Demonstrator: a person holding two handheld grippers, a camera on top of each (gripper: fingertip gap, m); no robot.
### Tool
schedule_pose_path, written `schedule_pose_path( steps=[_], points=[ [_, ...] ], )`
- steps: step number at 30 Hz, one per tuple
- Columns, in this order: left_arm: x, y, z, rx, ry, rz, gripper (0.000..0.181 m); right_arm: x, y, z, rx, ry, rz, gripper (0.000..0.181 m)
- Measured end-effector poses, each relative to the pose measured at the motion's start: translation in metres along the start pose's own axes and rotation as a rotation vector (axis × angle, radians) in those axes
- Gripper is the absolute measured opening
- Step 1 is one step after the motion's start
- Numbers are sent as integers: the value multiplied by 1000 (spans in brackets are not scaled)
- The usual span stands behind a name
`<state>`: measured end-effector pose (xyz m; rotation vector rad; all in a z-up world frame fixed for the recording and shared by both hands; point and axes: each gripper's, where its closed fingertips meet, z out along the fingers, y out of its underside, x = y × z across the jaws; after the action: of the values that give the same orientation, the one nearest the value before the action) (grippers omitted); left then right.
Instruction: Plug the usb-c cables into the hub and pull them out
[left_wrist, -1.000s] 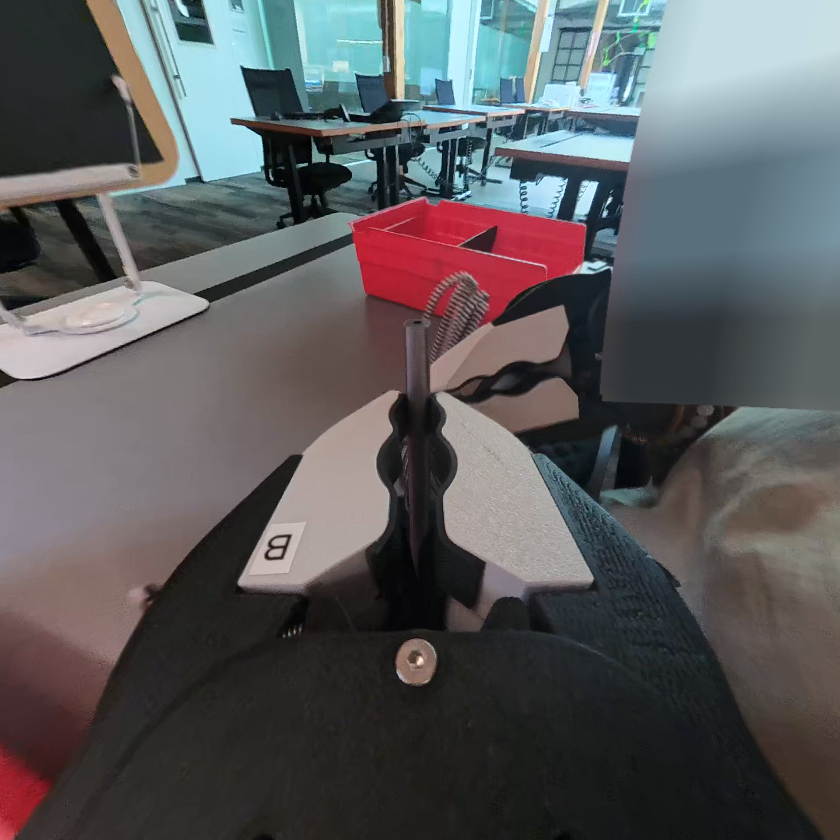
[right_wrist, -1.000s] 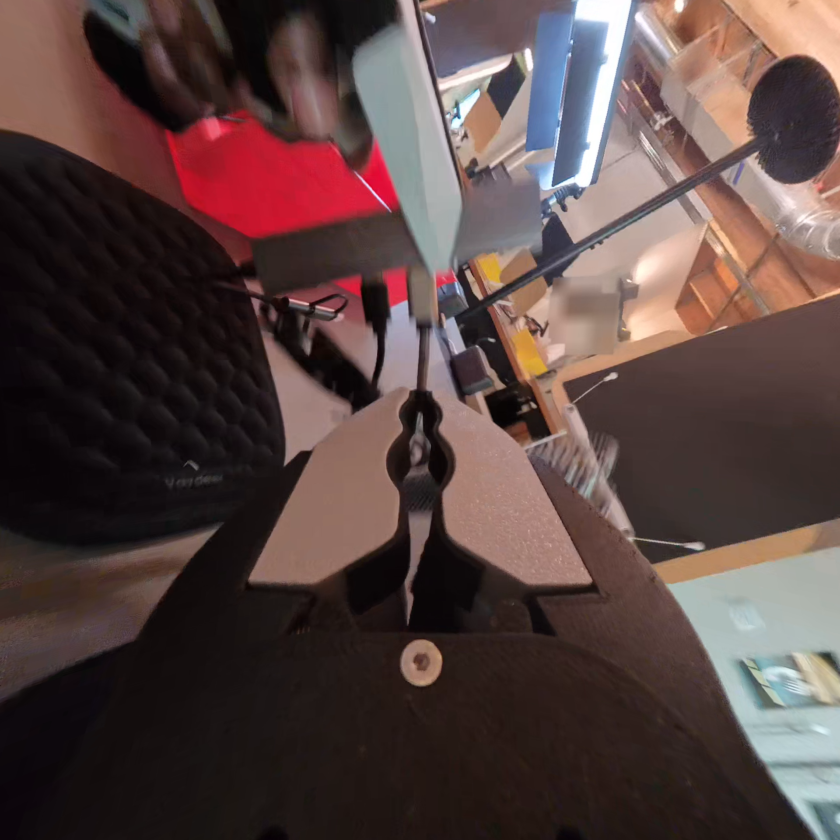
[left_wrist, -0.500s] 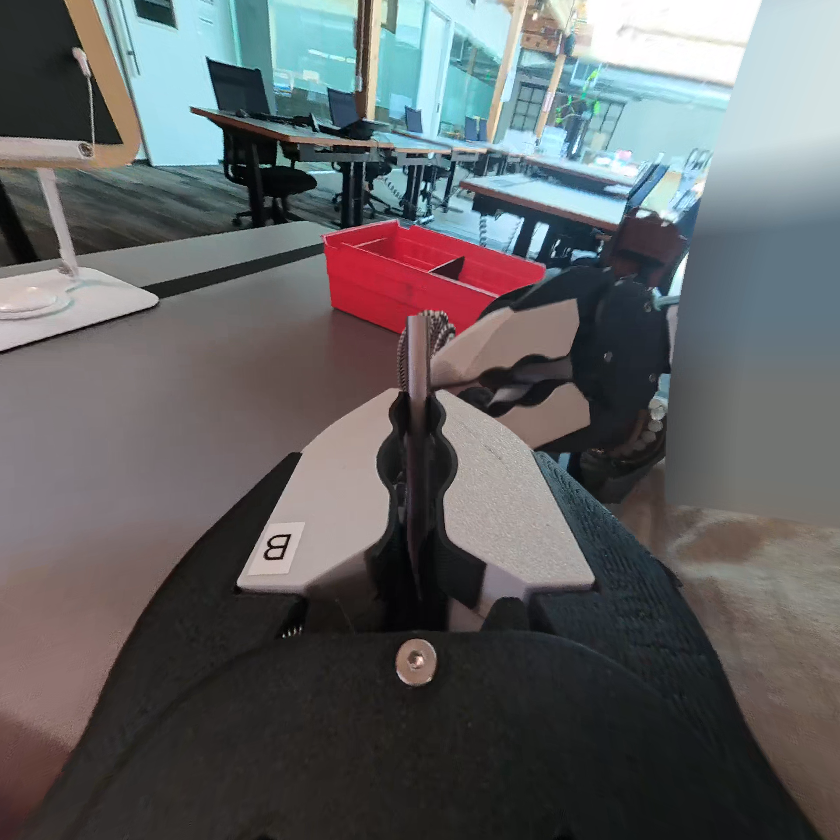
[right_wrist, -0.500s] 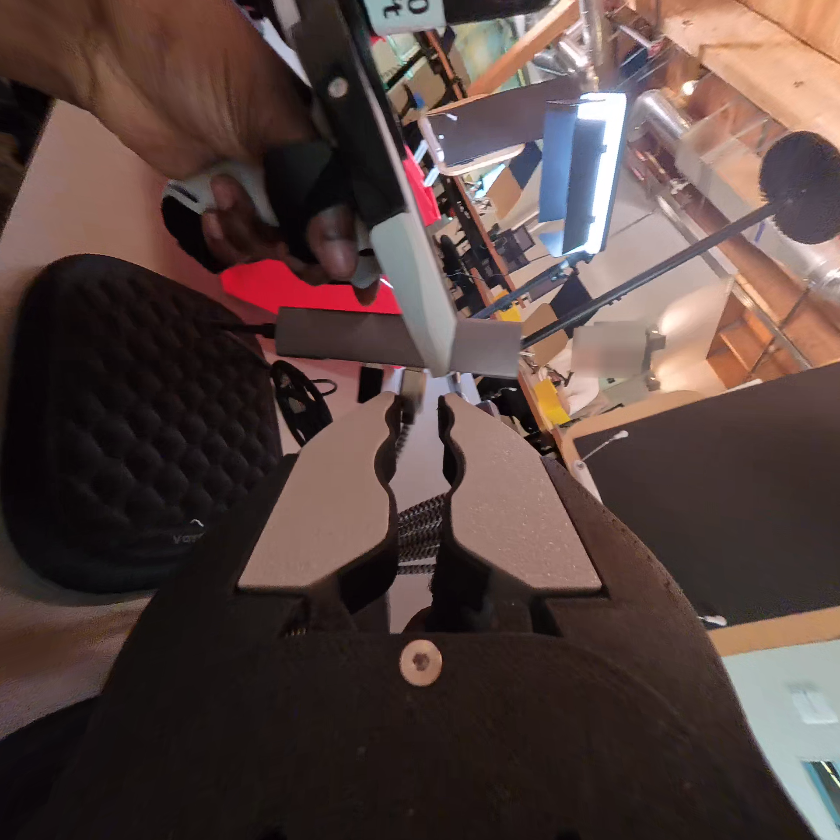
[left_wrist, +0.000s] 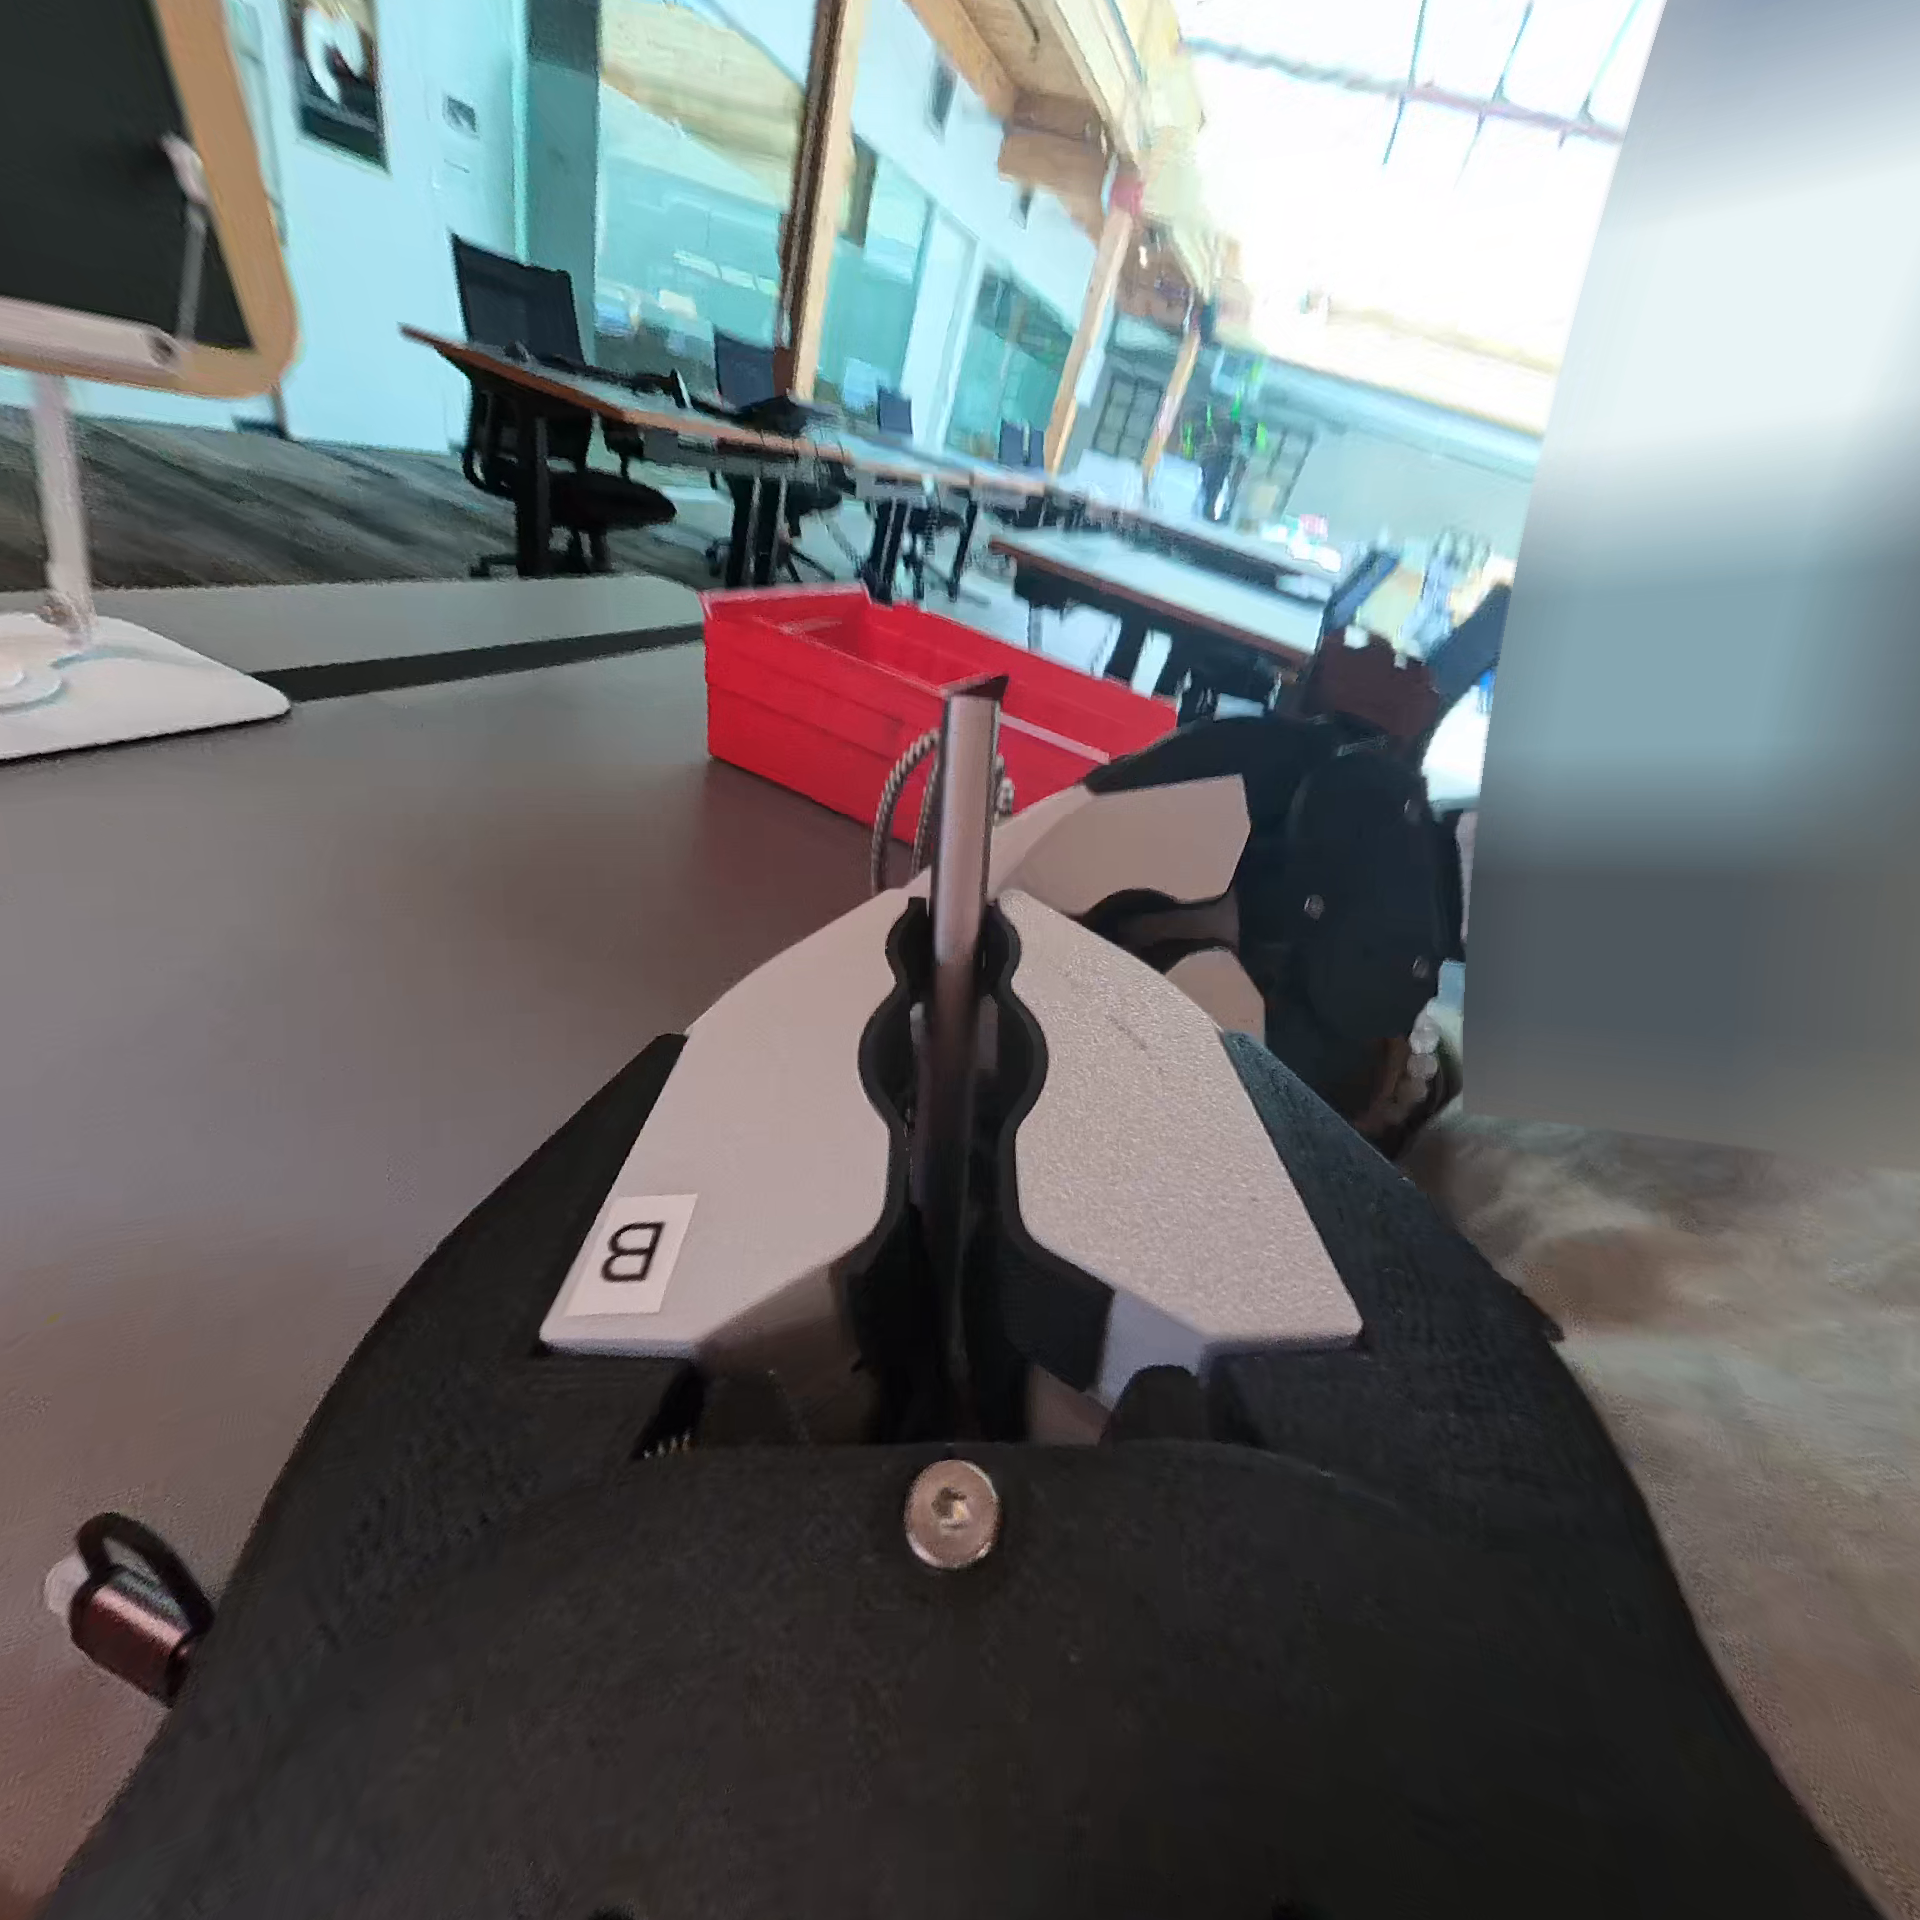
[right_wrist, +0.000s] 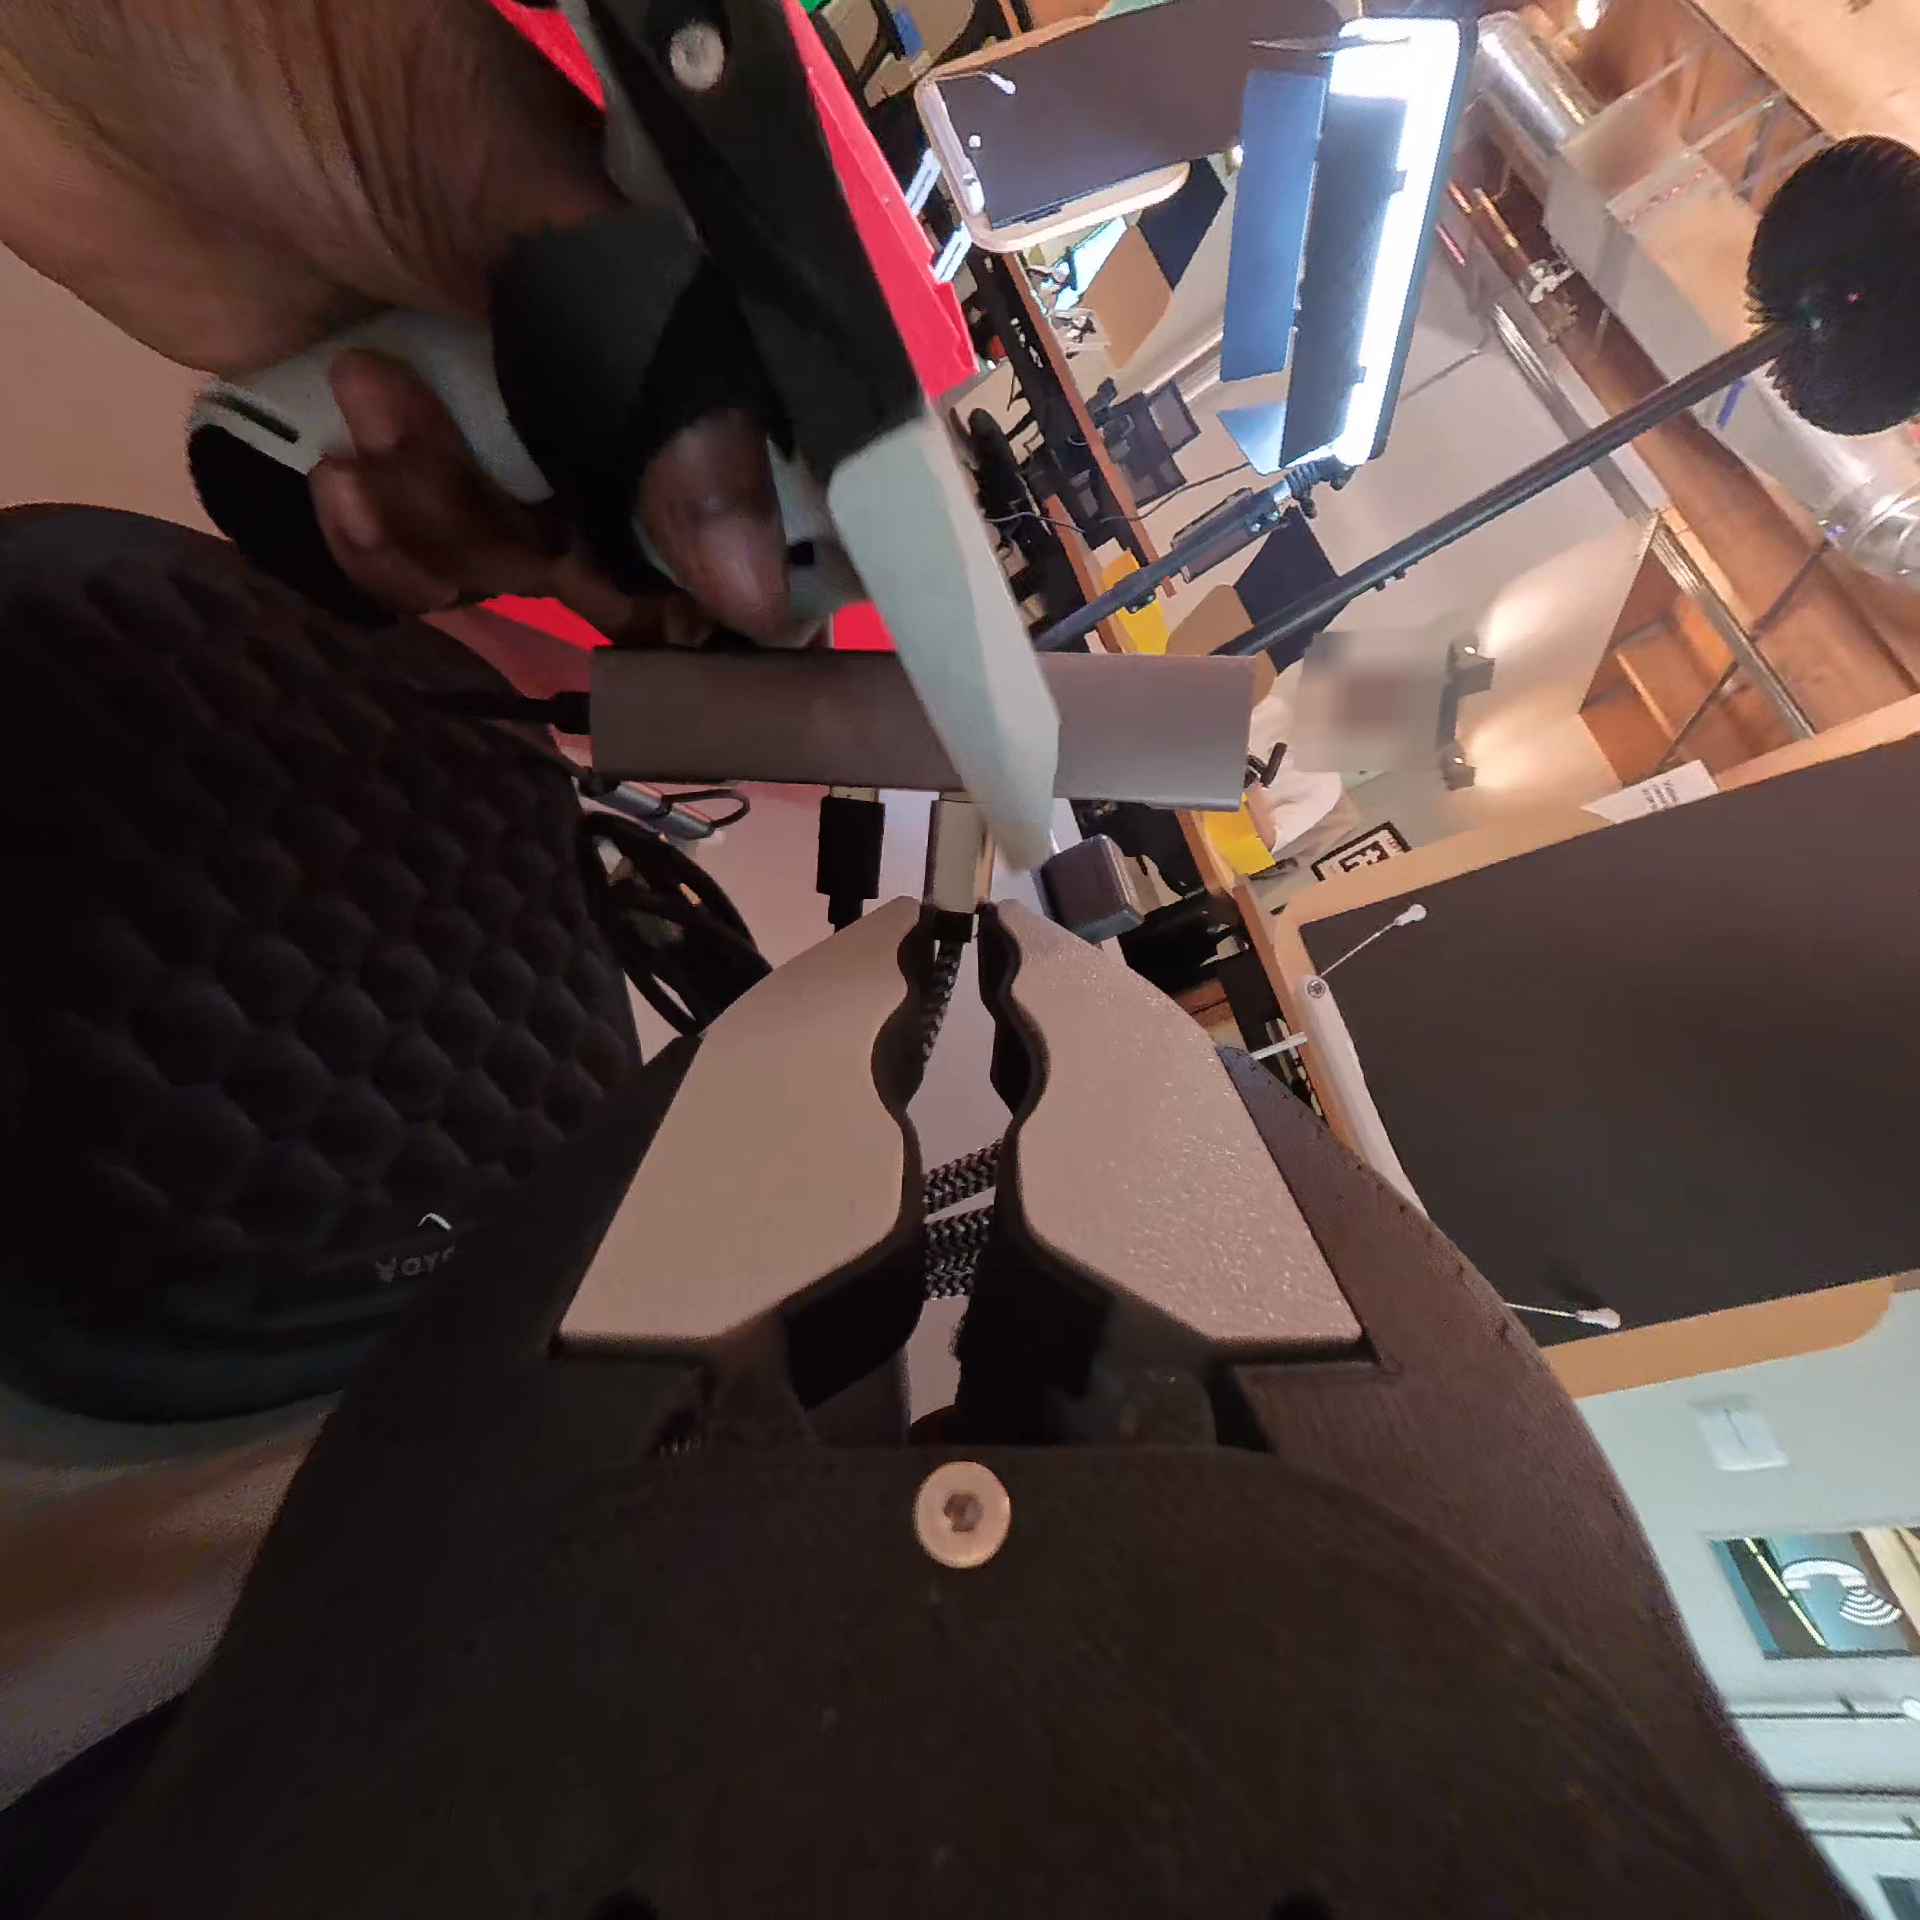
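Note:
My left gripper (left_wrist: 951, 920) is shut on the grey hub (left_wrist: 961, 810), held edge-on above the dark table (left_wrist: 364, 935). In the right wrist view the hub (right_wrist: 727, 727) lies crosswise, clamped by one of the left gripper's fingers (right_wrist: 935, 644). A silver usb-c plug (right_wrist: 956, 862) sits against the hub's lower edge, beside a black plug (right_wrist: 852, 842). My right gripper (right_wrist: 951, 920) is shut on the braided cable (right_wrist: 940, 997) just behind the silver plug. The right gripper's fingers (left_wrist: 1164, 831) also show to the right of the hub.
A red bin (left_wrist: 883, 686) stands behind the hub. A tablet on a white stand (left_wrist: 104, 686) is at the far left. A black quilted case (right_wrist: 260, 935) lies on the left. A loose dark connector (left_wrist: 130, 1626) rests on the table at the lower left. Both grippers' tips are close together, under 4 cm apart. My right tips are roughly 12 cm from the black quilted case (right_wrist: 260, 935).
My right gripper opened, slid up the braided cable and closed again right behind the silver plug, which now sits against the hub. The left gripper kept the hub clamped and tilted up slightly.

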<state>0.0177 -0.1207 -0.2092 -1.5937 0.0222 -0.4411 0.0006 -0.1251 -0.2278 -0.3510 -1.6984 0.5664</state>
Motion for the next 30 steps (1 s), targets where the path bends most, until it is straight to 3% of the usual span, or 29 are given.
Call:
schedule_pose_path(
  steps=[8, 9, 10, 11, 12, 13, 14, 16, 21, 30],
  points=[
    [6, 31, 0, -254, -60, 199, 6, -19, 10, -8, 70, 11, -162, 4],
    [9, 29, -5, -262, -68, 216, 8, -21, 24, -10, 9, -8, -175, 2],
    [8, -12, -28, -72, -121, 220, 7, -15, 85, -12, -254, -5, -230, 3],
    [4, -65, -74, 125, -195, 212, 6, -2, 140, -27, -403, 28, -235, 3],
    [2, -93, -107, 214, -296, 305, 5, 17, 148, -44, -383, 70, -128, 3],
    [3, -87, -101, 131, -339, 372, 7, 33, 111, -49, -186, 90, 60, 2],
    [9, -67, -76, 27, -277, 354, 7, 40, 71, -51, 6, 83, 175, 1],
    [17, -51, -45, 7, -167, 292, 7, 35, 47, -36, 55, 64, 155, 3],
    [8, -55, -39, 144, -81, 139, 7, 17, 76, -35, 68, 18, 290, 2],
    [-1, -46, -29, 257, -4, -31, 7, 24, 68, -40, 122, 68, 401, 2]
  ],
)
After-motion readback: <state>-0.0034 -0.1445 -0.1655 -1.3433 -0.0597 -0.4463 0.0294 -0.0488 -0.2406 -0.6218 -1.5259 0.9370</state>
